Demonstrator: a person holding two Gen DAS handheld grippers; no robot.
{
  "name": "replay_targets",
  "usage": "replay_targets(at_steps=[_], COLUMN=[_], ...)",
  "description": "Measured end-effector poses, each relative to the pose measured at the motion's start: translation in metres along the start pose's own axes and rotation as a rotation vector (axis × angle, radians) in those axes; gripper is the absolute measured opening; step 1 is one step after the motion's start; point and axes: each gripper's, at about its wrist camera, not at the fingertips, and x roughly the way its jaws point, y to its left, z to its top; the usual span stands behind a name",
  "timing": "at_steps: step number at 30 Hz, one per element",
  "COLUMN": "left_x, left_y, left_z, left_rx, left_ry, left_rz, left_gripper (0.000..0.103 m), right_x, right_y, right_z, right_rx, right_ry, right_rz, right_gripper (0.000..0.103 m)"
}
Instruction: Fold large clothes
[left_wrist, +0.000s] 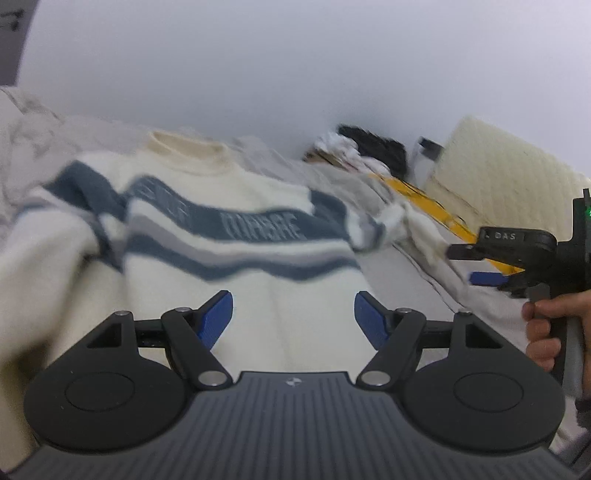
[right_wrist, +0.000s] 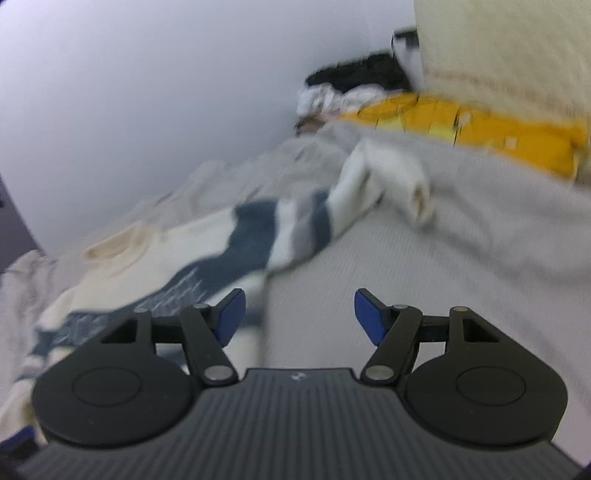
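Note:
A cream sweater (left_wrist: 236, 280) with blue and grey chest stripes and lettering lies face up on the grey bed sheet (right_wrist: 406, 277), collar toward the wall. My left gripper (left_wrist: 293, 317) hovers open over its lower body with nothing between the blue pads. One sleeve (right_wrist: 388, 173) stretches out sideways across the sheet, its cuff lying free. My right gripper (right_wrist: 299, 314) is open and empty, over bare sheet just right of the sweater's (right_wrist: 184, 251) edge. In the left wrist view the right gripper (left_wrist: 461, 265) shows at the far right, held by a hand (left_wrist: 546, 325), its tips near the sleeve.
A yellow cloth (right_wrist: 480, 125) and a cream quilted pillow (left_wrist: 498, 166) lie along the bed's far side. A pile of black and white clothes (left_wrist: 369, 147) and a white container (left_wrist: 426, 158) sit against the plain wall. Rumpled pale bedding (left_wrist: 33, 122) lies at the left.

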Motion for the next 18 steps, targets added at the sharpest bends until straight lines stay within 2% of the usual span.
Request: replay_targets(at_steps=[4, 10, 12, 18], left_x=[-0.006, 0.005, 0.012, 0.043], left_y=[-0.023, -0.054, -0.065, -0.1], left_z=[-0.017, -0.043, -0.051, -0.072], left_rx=[0.017, 0.02, 0.056, 0.195], left_ry=[0.04, 0.128, 0.157, 0.235], left_rz=[-0.073, -0.155, -0.17, -0.192], left_gripper=[0.076, 0.076, 0.076, 0.063], right_x=[-0.028, -0.054, -0.061, -0.06], right_y=[0.006, 0.003, -0.004, -0.028], right_z=[-0.029, -0.053, -0.058, -0.072], right_rx=[0.071, 0.106, 0.129, 0.225], right_ry=[0.03, 0.053, 0.049, 0.062], right_rz=[0.077, 0.105, 0.103, 0.106], right_gripper=[0.067, 0.068, 0.068, 0.07])
